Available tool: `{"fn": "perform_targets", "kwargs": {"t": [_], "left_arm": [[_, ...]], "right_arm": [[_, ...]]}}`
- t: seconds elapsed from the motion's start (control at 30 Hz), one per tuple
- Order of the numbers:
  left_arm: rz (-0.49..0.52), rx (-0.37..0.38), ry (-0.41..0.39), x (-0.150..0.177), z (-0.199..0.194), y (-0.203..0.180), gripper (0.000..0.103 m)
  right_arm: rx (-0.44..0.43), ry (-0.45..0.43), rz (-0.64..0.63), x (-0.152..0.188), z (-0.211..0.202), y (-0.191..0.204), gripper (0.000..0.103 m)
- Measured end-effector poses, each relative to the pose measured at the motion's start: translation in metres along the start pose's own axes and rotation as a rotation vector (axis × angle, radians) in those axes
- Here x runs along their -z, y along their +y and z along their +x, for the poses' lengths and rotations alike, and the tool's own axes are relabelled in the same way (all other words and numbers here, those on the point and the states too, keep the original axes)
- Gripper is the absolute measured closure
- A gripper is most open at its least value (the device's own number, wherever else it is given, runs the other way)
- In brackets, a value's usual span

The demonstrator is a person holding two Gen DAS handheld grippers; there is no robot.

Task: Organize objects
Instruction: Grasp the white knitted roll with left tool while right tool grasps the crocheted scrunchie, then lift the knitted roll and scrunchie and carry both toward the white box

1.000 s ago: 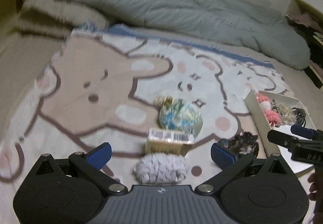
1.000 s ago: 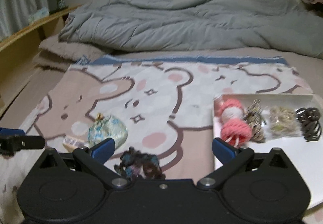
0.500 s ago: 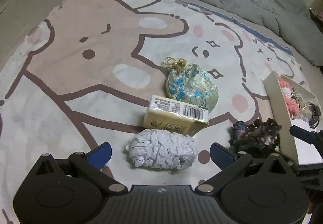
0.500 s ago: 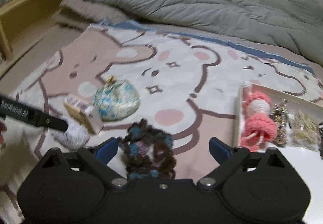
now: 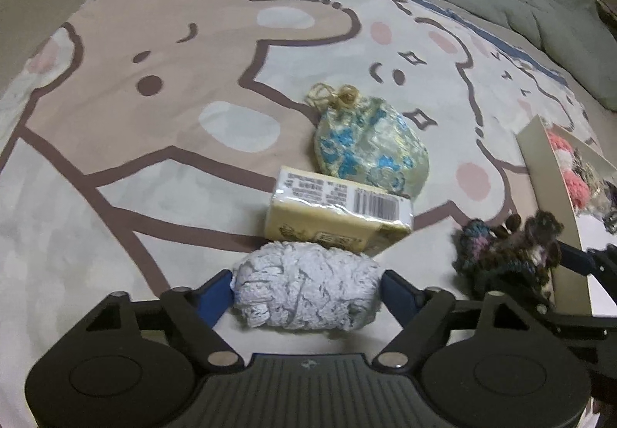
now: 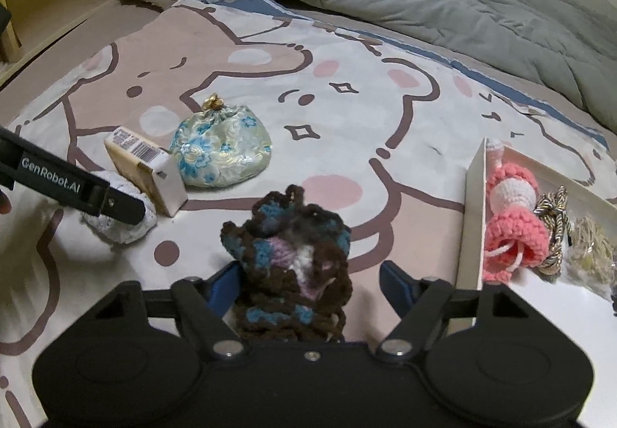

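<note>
Left gripper (image 5: pixel 306 283) pitched steeply downward, jaws just closing, both blue pads (image 5: pixel 216 291) touching what lies between. Right gripper (image 6: pixel 308 283) angled downward, jaws just closing, its right pad apart from the load.

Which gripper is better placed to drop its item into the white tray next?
Right. The right gripper straddles the dark crocheted scrunchie directly beside the white tray. The left gripper, jaws closing around the white scrunchie, sits farther away.
</note>
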State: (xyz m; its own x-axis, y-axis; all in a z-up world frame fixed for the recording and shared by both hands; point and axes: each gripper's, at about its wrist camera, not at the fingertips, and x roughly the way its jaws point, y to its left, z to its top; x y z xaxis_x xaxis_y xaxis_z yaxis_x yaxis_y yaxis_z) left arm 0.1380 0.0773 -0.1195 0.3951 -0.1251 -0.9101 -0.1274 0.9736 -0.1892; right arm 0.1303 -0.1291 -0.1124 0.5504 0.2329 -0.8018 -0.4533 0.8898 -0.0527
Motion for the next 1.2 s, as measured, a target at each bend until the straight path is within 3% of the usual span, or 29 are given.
{"fn": "perform_targets", "kwargs": {"t": [0.17,0.33,0.47,0.93,1.2], "left_arm": [[0.057,0.000,-0.009,0.003,-0.003,-0.004,0.029],[0.091,0.001,-0.031,0.004,-0.014,-0.005,0.031],[0.119,0.008,-0.080,0.006,-0.032,-0.006,0.031],[0.107,0.101,-0.224,0.008,-0.088,-0.020,0.031],[0.103,0.176,-0.264,0.006,-0.101,-0.036,0.031]], "right_arm": [[-0.051,0.010,0.007,0.000,0.002,-0.001,0.051],[-0.054,-0.008,-0.009,-0.003,-0.006,0.001,0.059],[-0.063,-0.031,0.046,-0.009,-0.018,-0.008,0.071],[-0.056,-0.148,0.158,-0.017,-0.070,-0.031,0.072],[-0.055,-0.210,0.197,-0.016,-0.101,-0.044,0.072]]}}
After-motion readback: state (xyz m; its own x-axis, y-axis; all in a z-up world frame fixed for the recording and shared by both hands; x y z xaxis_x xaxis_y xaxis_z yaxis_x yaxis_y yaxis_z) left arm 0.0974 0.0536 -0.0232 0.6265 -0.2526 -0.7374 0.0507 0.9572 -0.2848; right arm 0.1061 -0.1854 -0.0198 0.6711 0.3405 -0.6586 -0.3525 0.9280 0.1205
